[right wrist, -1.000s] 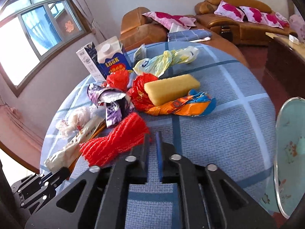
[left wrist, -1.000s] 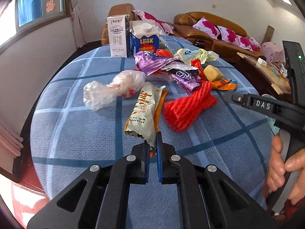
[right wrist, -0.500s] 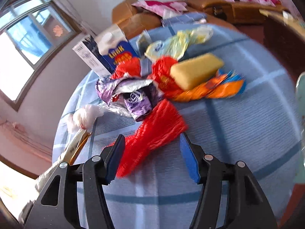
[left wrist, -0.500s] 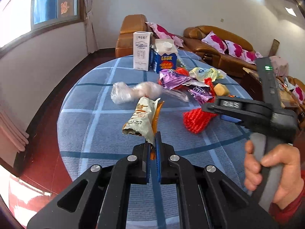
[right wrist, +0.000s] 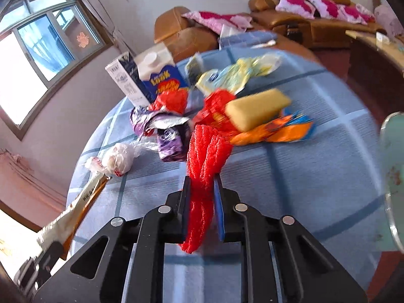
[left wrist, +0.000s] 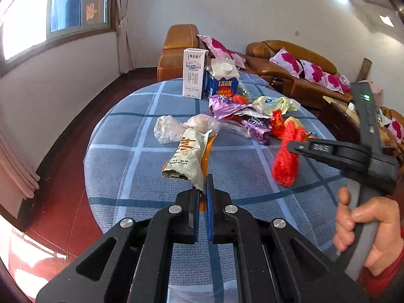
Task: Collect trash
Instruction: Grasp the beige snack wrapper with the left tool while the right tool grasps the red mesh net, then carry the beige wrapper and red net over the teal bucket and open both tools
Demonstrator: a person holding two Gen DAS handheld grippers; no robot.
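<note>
My left gripper is shut on the end of a cream snack wrapper, with an orange wrapper pinched beside it; both hang lifted above the blue checked tablecloth. My right gripper has its jaws closing on a red mesh net, and the pads press its bunched middle. In the left wrist view the red mesh net dangles from the right gripper, which a hand holds. The cream snack wrapper also shows at the lower left of the right wrist view.
More litter lies at the table's far side: two milk cartons, purple foil wrappers, a clear plastic bag, a yellow sponge, an orange wrapper, a yellow bag. A pale green rim stands right. Sofas lie behind.
The left gripper lifted the cream wrapper off the cloth and drew back. The right gripper opened around the red mesh, then shut on it and raised it.
</note>
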